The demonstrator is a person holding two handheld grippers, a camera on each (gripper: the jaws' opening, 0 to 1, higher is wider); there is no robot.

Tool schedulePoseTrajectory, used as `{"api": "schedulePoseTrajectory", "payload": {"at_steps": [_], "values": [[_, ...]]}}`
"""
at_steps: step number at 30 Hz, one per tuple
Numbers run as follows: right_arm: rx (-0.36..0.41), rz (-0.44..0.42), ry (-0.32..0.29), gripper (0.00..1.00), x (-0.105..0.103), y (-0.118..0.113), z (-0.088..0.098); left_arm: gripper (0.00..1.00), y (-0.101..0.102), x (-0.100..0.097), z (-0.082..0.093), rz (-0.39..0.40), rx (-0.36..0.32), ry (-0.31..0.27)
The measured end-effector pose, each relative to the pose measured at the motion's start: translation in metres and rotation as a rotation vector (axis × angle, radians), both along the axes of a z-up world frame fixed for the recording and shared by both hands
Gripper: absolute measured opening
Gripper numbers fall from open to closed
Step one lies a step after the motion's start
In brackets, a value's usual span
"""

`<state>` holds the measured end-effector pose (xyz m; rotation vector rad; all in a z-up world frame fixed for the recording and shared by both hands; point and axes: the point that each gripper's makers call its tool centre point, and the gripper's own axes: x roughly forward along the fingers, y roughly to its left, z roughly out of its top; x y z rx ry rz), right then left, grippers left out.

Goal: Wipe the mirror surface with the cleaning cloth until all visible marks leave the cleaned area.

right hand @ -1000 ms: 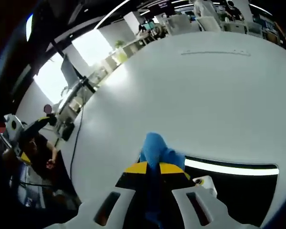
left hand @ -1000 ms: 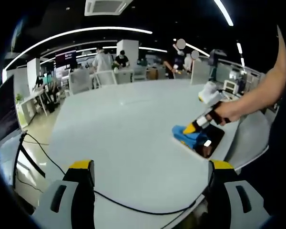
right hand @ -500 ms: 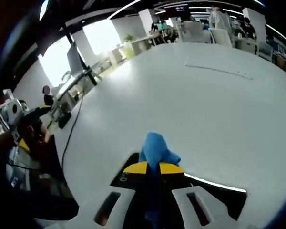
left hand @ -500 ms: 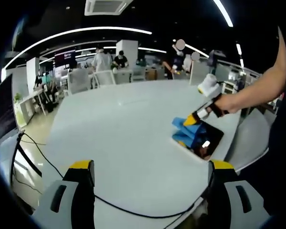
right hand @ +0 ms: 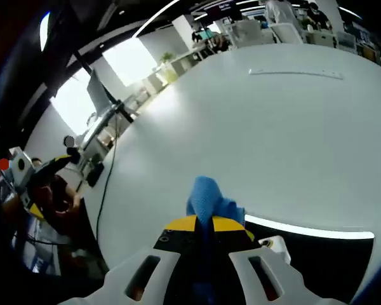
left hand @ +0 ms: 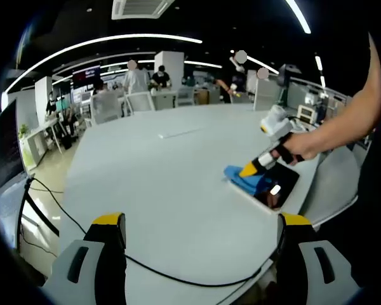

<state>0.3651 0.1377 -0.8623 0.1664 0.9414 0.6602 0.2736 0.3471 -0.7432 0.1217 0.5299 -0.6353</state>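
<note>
A small dark mirror [left hand: 280, 188] in a white frame lies flat near the right edge of the white table. The right gripper [left hand: 249, 169] presses a blue cleaning cloth [left hand: 244, 181] on the mirror's left end. In the right gripper view my right gripper [right hand: 204, 223] is shut on the blue cloth [right hand: 208, 202], which bunches up beyond the yellow fingertips, with the mirror [right hand: 317, 257] dark beneath and to the right. My left gripper [left hand: 200, 223] hangs open over the table's near edge, far from the mirror, holding nothing.
A black cable [left hand: 146, 264] runs across the near part of the white table [left hand: 159, 178]. A person's bare arm [left hand: 343, 121] holds the right gripper. Desks, chairs and people fill the office beyond the table. A thin strip [right hand: 295, 74] lies on the far tabletop.
The right gripper has swept the cloth back and forth across the mirror's left end, first away, then down and left again. The left gripper stays still.
</note>
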Motion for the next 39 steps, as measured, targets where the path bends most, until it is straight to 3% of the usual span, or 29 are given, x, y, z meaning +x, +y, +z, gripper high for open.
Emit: {"api": "schedulePoseTrajectory", "payload": {"at_steps": [5,15,39], "values": [[-0.013,0.003,0.005,0.01,0.002,-0.001,0.001,0.99,0.007,0.001,0.001,0.015,0.006,0.000],[-0.029,0.000,0.022,0.01,0.000,-0.001,0.000,0.99,0.002,0.002,0.004,0.012,0.003,-0.003],[-0.070,0.032,0.048,0.01,-0.030,0.001,0.000,0.99,0.001,-0.001,0.001,0.018,-0.008,-0.009]]}}
